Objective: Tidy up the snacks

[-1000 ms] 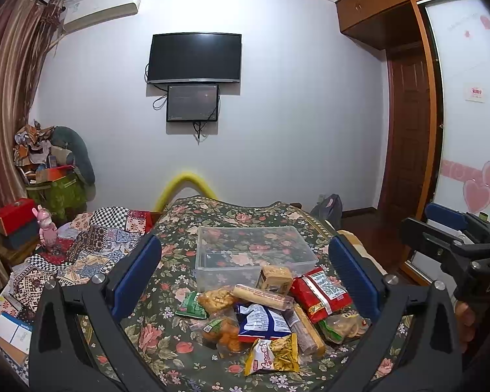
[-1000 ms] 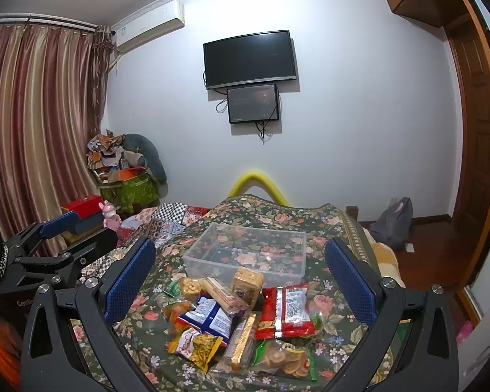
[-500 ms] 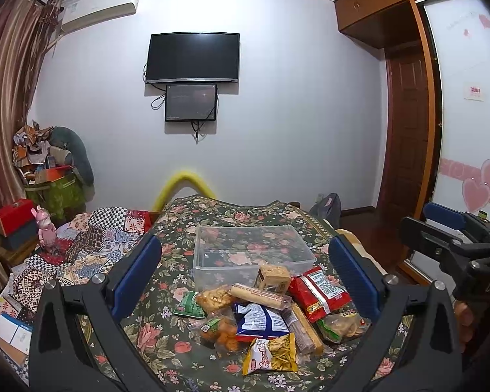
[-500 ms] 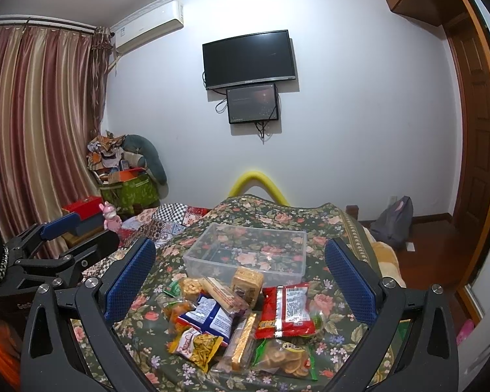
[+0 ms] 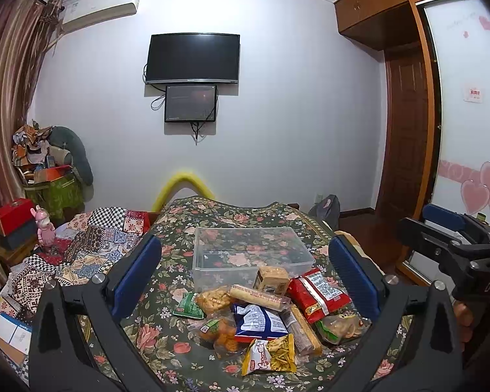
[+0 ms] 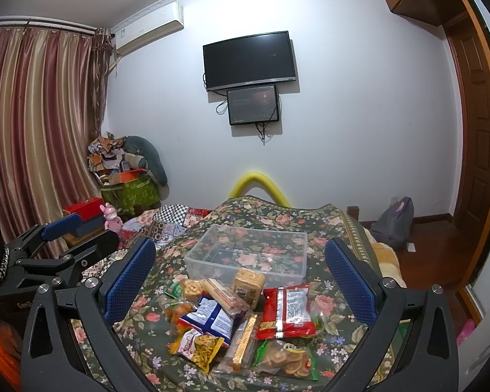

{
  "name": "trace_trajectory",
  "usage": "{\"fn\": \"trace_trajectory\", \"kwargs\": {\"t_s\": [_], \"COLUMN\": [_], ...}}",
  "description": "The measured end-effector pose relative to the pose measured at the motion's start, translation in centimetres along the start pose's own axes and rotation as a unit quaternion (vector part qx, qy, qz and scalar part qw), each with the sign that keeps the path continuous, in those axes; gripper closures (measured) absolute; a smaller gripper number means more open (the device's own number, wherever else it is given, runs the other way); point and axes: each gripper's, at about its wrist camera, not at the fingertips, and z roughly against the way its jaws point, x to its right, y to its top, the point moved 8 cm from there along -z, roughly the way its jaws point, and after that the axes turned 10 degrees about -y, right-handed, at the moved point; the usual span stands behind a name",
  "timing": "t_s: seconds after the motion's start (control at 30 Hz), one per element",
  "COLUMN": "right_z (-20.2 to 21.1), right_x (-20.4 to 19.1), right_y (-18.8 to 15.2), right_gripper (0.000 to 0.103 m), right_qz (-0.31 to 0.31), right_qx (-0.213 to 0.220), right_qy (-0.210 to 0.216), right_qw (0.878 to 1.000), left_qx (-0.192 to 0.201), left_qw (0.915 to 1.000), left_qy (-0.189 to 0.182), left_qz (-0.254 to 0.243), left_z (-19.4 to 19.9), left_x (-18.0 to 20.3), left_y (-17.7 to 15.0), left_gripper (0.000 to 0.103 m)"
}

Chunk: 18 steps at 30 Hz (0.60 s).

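We locate the snack pile (image 5: 264,313) at lower centre of the frame, just in front of the clear bin (image 5: 250,254) — which holds nothing, so all sorting remains. The left gripper (image 5: 245,274) and right gripper (image 6: 240,277) hang released, grasping nothing. Both rest on a floral bedspread (image 5: 166,336); a television (image 5: 192,58) hangs upper centre.

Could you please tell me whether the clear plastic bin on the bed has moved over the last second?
No. The clear plastic bin sits in the same spot on the floral bedspread, just behind the snack pile.
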Motion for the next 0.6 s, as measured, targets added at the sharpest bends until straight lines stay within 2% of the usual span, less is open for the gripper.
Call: {"fn": "trace_trajectory", "kwargs": {"t_s": [0.6], "right_z": [-0.16], "right_x": [0.24], "right_y": [-0.05], "right_gripper": [0.000], "right_qz": [-0.003], "right_qx": [-0.002], "right_qy": [0.004], "right_qw": [1.000], "left_qx": [0.004], "left_qw": [1.0000], "left_qy": [-0.002], "left_qz": [-0.002], "left_z": [0.41], "left_x": [0.07], "left_y": [0.10], "left_gripper": [0.000]}}
